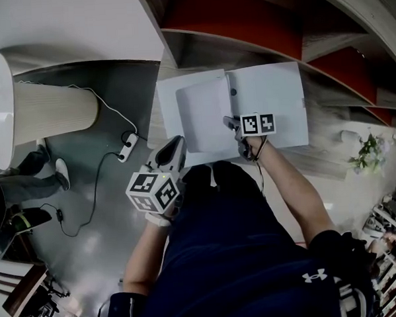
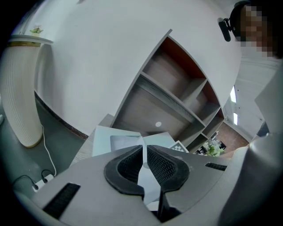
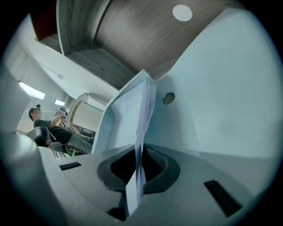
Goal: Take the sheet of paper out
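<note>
From the right tool (image 1: 232, 124) clamped on it, the white paper sheet (image 3: 141, 132) stretches far-left; left tool (image 1: 176, 148) clamps the white plastic folder (image 1: 274, 104).

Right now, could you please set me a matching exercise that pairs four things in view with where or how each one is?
Things:
1 sheet
2 folder
3 power strip
4 plant

Places or states:
A on the grey floor
B pinched in the right claw
C green, at the far right of the head view
D lying open

Pairs: 1-B; 2-D; 3-A; 4-C
</note>
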Demonstrator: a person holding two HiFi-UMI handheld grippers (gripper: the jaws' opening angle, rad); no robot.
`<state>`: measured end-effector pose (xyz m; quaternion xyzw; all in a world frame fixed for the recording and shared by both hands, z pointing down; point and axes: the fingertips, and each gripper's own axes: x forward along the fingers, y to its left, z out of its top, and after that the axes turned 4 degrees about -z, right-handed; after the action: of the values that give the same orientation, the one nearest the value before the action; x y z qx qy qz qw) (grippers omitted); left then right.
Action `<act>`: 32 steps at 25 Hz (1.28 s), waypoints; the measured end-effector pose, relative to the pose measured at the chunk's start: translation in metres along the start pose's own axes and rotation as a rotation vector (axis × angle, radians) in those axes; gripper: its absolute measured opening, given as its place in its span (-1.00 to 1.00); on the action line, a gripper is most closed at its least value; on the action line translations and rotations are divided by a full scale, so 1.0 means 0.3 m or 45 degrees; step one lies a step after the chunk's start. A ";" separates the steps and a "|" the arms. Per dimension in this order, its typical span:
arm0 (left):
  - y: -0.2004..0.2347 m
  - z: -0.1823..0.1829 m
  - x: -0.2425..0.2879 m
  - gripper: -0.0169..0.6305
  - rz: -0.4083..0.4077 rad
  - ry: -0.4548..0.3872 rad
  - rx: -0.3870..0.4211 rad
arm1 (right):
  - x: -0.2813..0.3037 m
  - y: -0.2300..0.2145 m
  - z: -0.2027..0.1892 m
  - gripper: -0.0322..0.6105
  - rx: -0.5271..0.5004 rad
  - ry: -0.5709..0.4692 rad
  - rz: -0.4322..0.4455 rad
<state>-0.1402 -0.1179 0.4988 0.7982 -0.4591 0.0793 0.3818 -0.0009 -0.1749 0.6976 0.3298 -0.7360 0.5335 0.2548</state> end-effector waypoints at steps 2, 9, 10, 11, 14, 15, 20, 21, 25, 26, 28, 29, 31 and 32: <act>-0.011 -0.002 0.006 -0.82 -0.004 0.002 0.003 | -0.013 -0.017 0.001 -0.84 0.006 -0.004 -0.004; -0.042 -0.002 0.021 -0.82 -0.007 0.003 0.016 | -0.058 -0.062 0.014 -0.84 0.024 -0.022 -0.009; -0.046 -0.002 0.024 -0.82 -0.008 0.003 0.016 | -0.065 -0.069 0.017 -0.84 0.026 -0.027 -0.011; -0.050 -0.003 0.026 -0.82 -0.010 0.003 0.015 | -0.072 -0.076 0.020 -0.84 0.028 -0.032 -0.012; -0.062 -0.005 0.038 -0.82 -0.013 0.006 0.015 | -0.091 -0.099 0.027 -0.84 0.043 -0.044 -0.018; -0.066 -0.006 0.042 -0.82 -0.015 0.009 0.016 | -0.097 -0.108 0.030 -0.84 0.047 -0.048 -0.021; -0.088 -0.008 0.065 -0.82 -0.029 0.018 0.026 | -0.131 -0.150 0.040 -0.84 0.066 -0.079 -0.033; -0.092 -0.007 0.069 -0.82 -0.032 0.019 0.028 | -0.138 -0.156 0.042 -0.84 0.070 -0.084 -0.036; -0.111 0.001 0.086 -0.82 -0.045 0.026 0.038 | -0.170 -0.179 0.040 -0.84 0.081 -0.096 -0.047; -0.115 0.006 0.092 -0.82 -0.050 0.026 0.043 | -0.176 -0.184 0.044 -0.84 0.082 -0.101 -0.048; -0.124 0.017 0.104 -0.82 -0.061 0.025 0.055 | -0.190 -0.193 0.053 -0.84 0.083 -0.114 -0.048; -0.129 0.021 0.109 -0.82 -0.067 0.025 0.060 | -0.198 -0.198 0.056 -0.84 0.085 -0.120 -0.049; -0.140 0.025 0.117 -0.82 -0.077 0.027 0.068 | -0.216 -0.209 0.057 -0.84 0.093 -0.128 -0.052; -0.144 0.025 0.121 -0.82 -0.082 0.030 0.070 | -0.224 -0.217 0.057 -0.84 0.097 -0.131 -0.056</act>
<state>-0.0872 -0.1349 0.4877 0.8217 -0.4265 0.0889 0.3675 0.0918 -0.1906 0.6837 0.3823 -0.7201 0.5375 0.2154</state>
